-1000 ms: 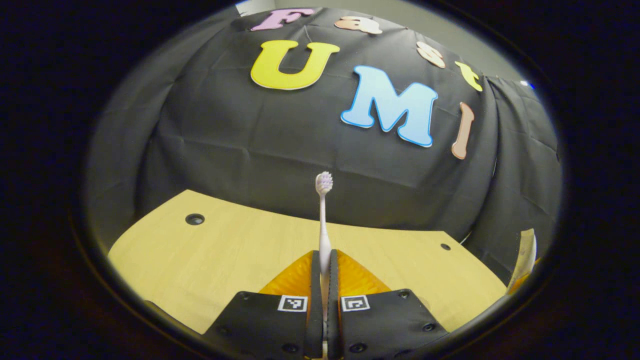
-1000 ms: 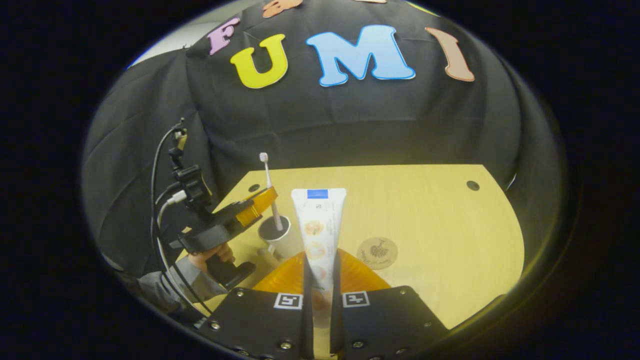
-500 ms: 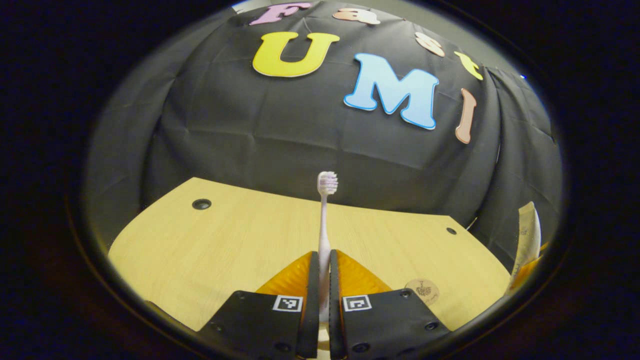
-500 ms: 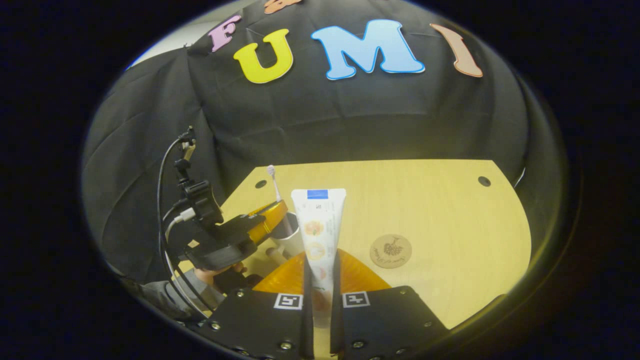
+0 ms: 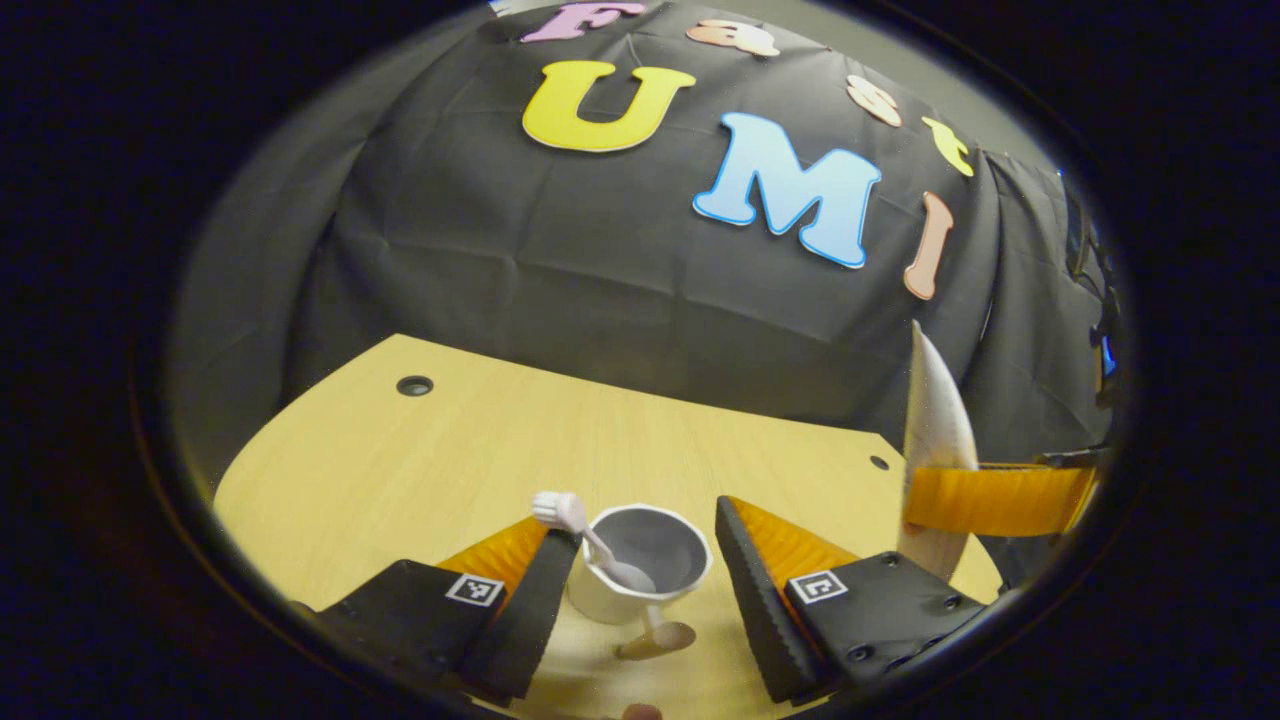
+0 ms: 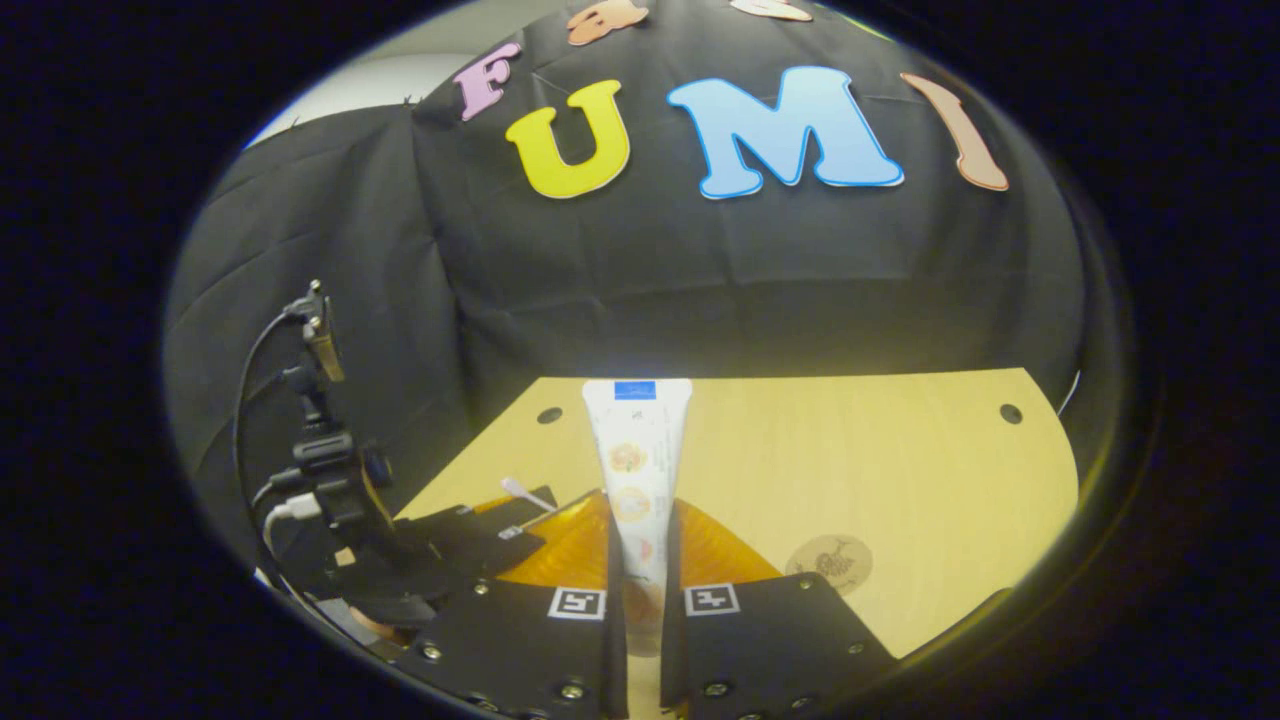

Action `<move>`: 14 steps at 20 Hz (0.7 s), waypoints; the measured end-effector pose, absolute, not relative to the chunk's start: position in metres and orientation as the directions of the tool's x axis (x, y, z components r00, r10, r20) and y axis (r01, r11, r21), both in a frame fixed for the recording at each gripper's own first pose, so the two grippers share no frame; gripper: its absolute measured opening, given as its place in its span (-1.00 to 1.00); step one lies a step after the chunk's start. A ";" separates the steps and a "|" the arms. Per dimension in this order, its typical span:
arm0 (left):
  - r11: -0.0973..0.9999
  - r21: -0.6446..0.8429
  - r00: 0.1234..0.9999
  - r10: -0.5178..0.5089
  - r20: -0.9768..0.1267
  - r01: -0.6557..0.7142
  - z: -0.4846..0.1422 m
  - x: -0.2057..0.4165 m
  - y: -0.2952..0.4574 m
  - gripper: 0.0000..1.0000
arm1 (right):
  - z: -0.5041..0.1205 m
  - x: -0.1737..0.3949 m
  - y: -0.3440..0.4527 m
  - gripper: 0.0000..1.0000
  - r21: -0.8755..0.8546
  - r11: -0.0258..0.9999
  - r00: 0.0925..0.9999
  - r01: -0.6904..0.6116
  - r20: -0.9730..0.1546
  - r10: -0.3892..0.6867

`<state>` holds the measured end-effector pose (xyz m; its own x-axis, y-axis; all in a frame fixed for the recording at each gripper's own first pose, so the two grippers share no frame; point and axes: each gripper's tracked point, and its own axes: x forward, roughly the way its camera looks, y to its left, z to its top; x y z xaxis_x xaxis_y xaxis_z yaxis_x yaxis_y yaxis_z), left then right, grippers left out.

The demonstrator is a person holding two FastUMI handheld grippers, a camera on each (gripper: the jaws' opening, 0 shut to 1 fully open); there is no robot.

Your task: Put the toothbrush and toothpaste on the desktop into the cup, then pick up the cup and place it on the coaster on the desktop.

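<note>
In the left gripper view a white cup (image 5: 640, 580) stands on the wooden table (image 5: 450, 450) between the spread fingers of my open left gripper (image 5: 645, 520). The pale pink toothbrush (image 5: 575, 520) lies inside the cup, its head leaning over the left rim, with no finger touching it. At the right, an orange finger (image 5: 990, 498) of the other gripper holds the white toothpaste tube (image 5: 935, 420) upright. In the right gripper view my right gripper (image 6: 640, 500) is shut on the toothpaste tube (image 6: 638, 450). The round brown coaster (image 6: 828, 562) lies on the table to the right. The left gripper (image 6: 470, 535) and the toothbrush head (image 6: 520, 490) sit low at the left.
The table (image 6: 880, 450) has small dark holes near its back corners (image 5: 414, 385) (image 6: 1010, 413). Black cloth walls close behind it. Cables and a camera mount (image 6: 320, 440) rise from the left gripper's body.
My left gripper has opened and let go of the toothbrush, which now rests in the cup. The right gripper, still holding the tube, has come nearer to the cup.
</note>
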<state>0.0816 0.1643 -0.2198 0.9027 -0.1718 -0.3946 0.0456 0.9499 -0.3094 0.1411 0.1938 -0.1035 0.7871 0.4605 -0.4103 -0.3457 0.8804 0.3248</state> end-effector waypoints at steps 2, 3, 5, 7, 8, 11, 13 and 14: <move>0.949 -0.313 0.903 -0.168 -0.396 0.040 -0.212 0.064 0.171 0.86 | -0.094 0.158 0.208 -0.72 0.337 0.867 0.802 -0.367 -0.356 0.479; 0.948 -0.316 0.902 -0.166 -0.398 0.035 -0.209 0.056 0.174 0.86 | -0.091 0.166 0.214 -0.72 0.338 0.862 0.806 -0.377 -0.339 0.485; 0.948 -0.318 0.901 -0.162 -0.403 0.028 -0.205 0.040 0.178 0.86 | -0.089 0.182 0.230 -0.72 0.329 0.853 0.808 -0.405 -0.308 0.502; 0.948 -0.317 0.895 -0.156 -0.417 0.017 -0.205 0.028 0.182 0.84 | -0.092 0.198 0.246 -0.72 0.308 0.850 0.809 -0.428 -0.288 0.512; 0.947 -0.322 0.893 -0.156 -0.423 0.013 -0.205 0.023 0.184 0.86 | -0.096 0.202 0.253 -0.72 0.304 0.848 0.807 -0.434 -0.288 0.516; 0.943 -0.332 0.887 -0.150 -0.436 -0.003 -0.207 0.011 0.189 0.69 | -0.104 0.216 0.268 -0.72 0.306 0.842 0.804 -0.444 -0.278 0.525; 0.942 -0.337 0.882 -0.149 -0.447 -0.011 -0.210 0.005 0.192 0.77 | -0.112 0.224 0.276 -0.71 0.303 0.843 0.803 -0.444 -0.281 0.525; 0.941 -0.338 0.880 -0.146 -0.451 -0.017 -0.210 0.003 0.194 0.69 | -0.119 0.227 0.280 -0.71 0.301 0.843 0.799 -0.445 -0.291 0.526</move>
